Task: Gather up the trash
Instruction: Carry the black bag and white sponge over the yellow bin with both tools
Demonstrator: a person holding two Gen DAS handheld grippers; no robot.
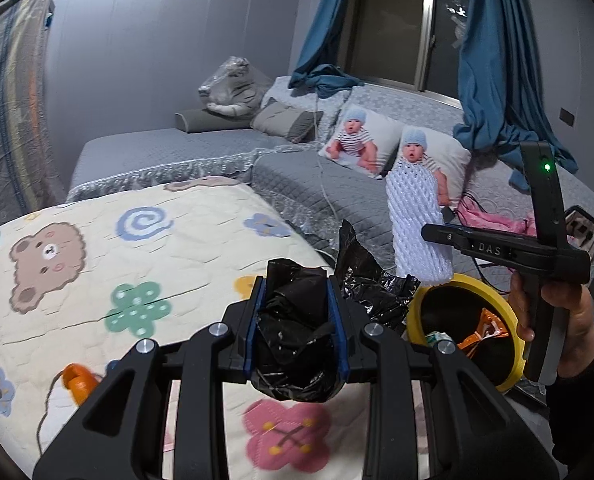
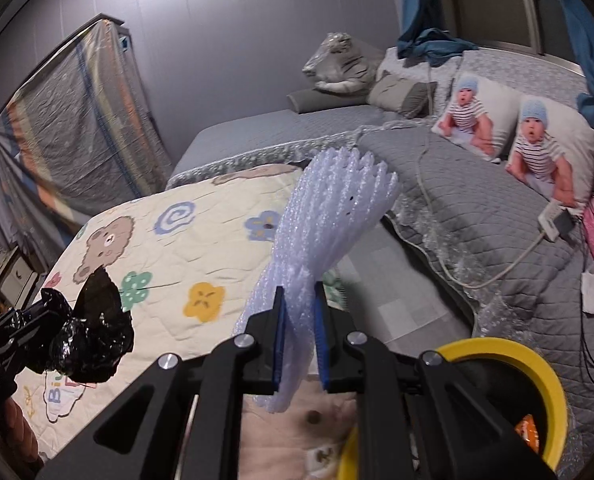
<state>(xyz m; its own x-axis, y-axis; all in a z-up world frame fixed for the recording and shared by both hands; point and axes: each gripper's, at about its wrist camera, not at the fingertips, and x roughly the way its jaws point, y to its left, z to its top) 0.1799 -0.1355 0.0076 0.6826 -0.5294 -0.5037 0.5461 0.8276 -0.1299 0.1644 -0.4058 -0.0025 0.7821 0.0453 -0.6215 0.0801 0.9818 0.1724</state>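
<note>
My left gripper (image 1: pixel 297 328) is shut on a crumpled black plastic bag (image 1: pixel 297 344), held over the cream quilt. In the right wrist view the same black bag (image 2: pixel 91 336) shows at the lower left, in the left gripper (image 2: pixel 37 334). My right gripper (image 2: pixel 301 336) is shut on a white foam net sleeve (image 2: pixel 333 220) that stands up between its blue pads. That foam sleeve (image 1: pixel 415 220) hangs just above the yellow-rimmed bin (image 1: pixel 513 316), gripped by the right gripper (image 1: pixel 429 232), which a hand holds. The bin (image 2: pixel 553 392) holds an orange wrapper (image 1: pixel 483 330) and other scraps.
A cream quilt (image 1: pixel 97 280) with bears and flowers covers the near mattress. Grey beds (image 1: pixel 305 176) behind carry two baby-print pillows (image 1: pixel 361 140), a plush tiger (image 1: pixel 233 88) and cables. Blue curtains (image 1: pixel 497 60) hang by the window. An orange object (image 1: pixel 79 384) lies on the quilt.
</note>
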